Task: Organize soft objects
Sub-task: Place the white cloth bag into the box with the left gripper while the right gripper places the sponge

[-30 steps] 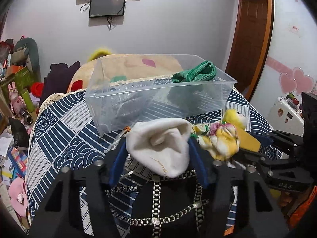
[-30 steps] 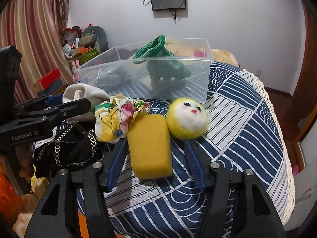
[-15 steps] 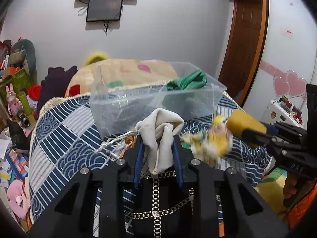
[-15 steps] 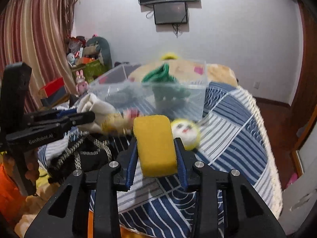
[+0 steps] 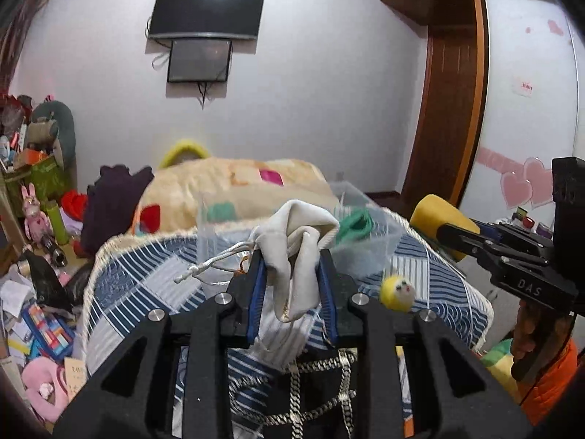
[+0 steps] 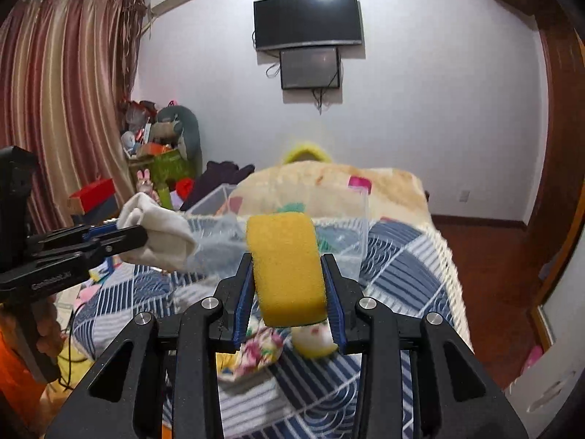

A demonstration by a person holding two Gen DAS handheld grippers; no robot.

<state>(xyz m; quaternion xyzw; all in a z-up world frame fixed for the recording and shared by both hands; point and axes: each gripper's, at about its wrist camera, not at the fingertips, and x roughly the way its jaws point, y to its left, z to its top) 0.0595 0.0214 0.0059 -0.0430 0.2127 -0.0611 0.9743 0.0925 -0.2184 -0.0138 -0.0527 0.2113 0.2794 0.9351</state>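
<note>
Left gripper point(image 5: 292, 274) jaws clamped on white pouch point(image 5: 298, 241), frame center, held above the bed point(image 5: 139, 274). Right gripper point(image 6: 289, 285) jaws clamped on yellow sponge point(image 6: 285, 267), center frame, lifted. Clear bin point(image 6: 343, 234) behind both on the bed, green cloth point(image 5: 356, 225) inside. Yellow ball toy point(image 5: 397, 292) lower right, on the bedspread. Floral scrunchie point(image 6: 257, 351) lies under the sponge, beside the ball.

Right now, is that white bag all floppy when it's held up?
Probably floppy: the white bag folds and droops between the left hand-held gripper's fingers. Likely light, since a small pinch lifts it. Its cords dangle loose and might snag.
</note>
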